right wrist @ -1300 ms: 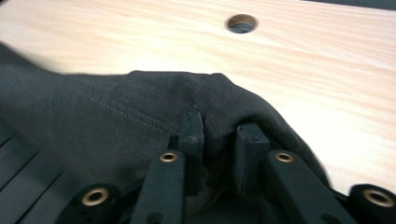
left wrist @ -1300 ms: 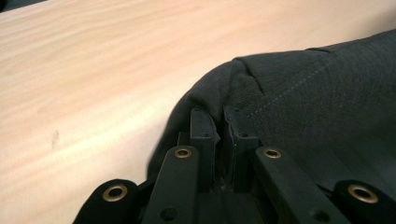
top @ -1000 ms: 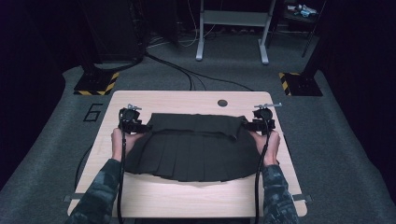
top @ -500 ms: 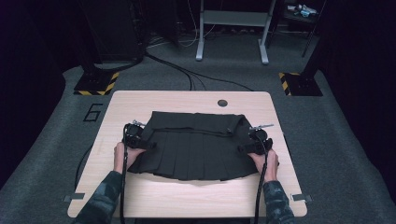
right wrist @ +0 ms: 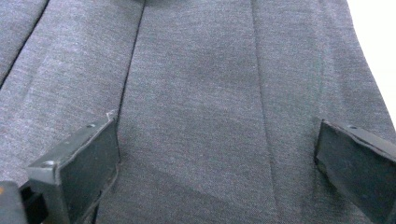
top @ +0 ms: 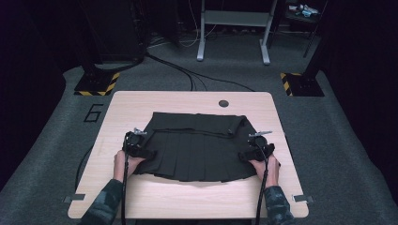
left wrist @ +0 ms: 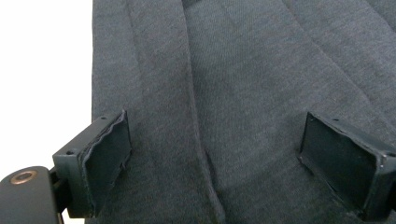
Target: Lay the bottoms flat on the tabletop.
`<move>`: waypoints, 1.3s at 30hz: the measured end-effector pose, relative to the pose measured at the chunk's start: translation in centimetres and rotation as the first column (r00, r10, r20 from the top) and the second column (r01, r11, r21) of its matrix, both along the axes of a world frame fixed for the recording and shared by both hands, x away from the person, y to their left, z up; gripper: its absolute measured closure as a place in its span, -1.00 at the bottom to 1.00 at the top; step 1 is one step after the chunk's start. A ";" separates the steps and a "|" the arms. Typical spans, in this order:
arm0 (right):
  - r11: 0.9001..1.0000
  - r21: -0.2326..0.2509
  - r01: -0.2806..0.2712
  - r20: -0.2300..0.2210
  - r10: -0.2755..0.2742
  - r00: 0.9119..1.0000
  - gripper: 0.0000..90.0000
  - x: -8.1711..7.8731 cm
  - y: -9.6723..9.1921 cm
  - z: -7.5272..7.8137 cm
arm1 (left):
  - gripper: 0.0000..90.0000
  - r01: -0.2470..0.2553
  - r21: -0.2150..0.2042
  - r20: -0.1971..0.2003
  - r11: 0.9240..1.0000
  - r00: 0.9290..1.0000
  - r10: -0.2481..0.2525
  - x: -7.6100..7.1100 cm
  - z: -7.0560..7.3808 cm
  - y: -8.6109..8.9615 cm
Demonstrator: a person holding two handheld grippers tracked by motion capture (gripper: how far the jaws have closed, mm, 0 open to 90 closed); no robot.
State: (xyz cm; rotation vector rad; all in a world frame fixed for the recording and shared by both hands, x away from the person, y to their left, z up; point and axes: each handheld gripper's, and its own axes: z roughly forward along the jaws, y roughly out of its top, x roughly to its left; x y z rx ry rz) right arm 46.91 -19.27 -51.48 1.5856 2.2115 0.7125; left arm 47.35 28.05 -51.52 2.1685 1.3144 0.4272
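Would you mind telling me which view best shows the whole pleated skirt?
The high view: the dark pleated skirt lies entire on the table. Both gripper views show close-up pleats between open jaws, each with one side edge of the fabric.

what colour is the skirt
Dark charcoal grey, pleated skirt; clearest in the left gripper view.

Lab: hazard-striped stand bases [top: 97, 86], floor cables [top: 187, 75], numbered carpet [top: 94, 113].

Dark pleated skirt [top: 195, 147] lying flat on the light wooden table [top: 187, 199], waistband toward the far edge, hem toward the person. Vertical pleats fan outward to the hem. Near the far right corner the waistband is folded over. The fabric appears charcoal grey at close range.
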 end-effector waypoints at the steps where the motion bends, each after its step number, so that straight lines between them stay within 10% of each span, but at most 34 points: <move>1: 1.000 0.001 0.000 -0.001 0.000 1.000 -1.00 -0.1 0.0 0.0 | -0.81 0.004 0.001 0.002 1.000 1.000 -0.004 -0.1 0.0 0.0; 39: 0.997 0.016 -0.074 0.069 0.073 0.995 -0.99 -7.8 0.5 -0.5 | -0.81 0.026 -0.012 0.047 1.000 0.999 -0.025 -9.7 -0.5 2.0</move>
